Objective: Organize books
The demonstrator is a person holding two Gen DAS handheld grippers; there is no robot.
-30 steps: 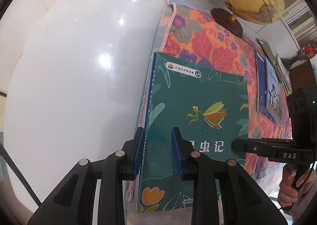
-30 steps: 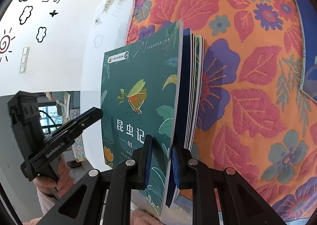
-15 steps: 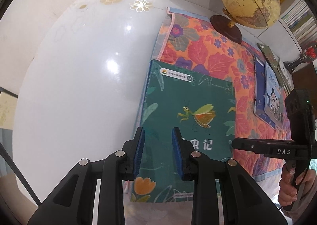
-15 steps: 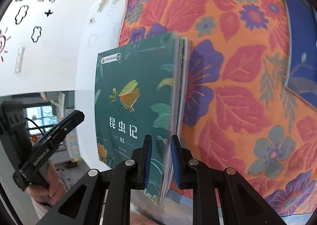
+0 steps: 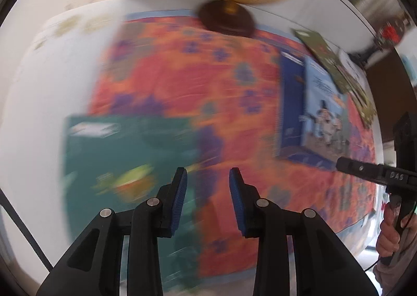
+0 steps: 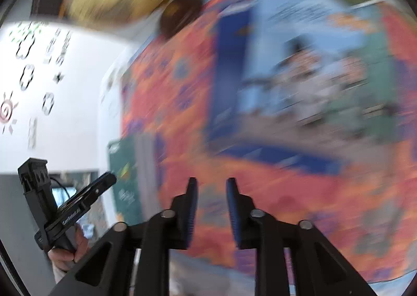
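left wrist: steeply down, close | right wrist: shallower (both share floral cloth)

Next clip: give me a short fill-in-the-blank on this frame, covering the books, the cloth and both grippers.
1. The green book lies on the floral cloth, with nothing between the jaws of the left gripper, which stand ____.
2. The right gripper points toward the ____ book.
3. At the cloth's far edge stands a ____ on a dark round base.

Missing words: open; blue; globe
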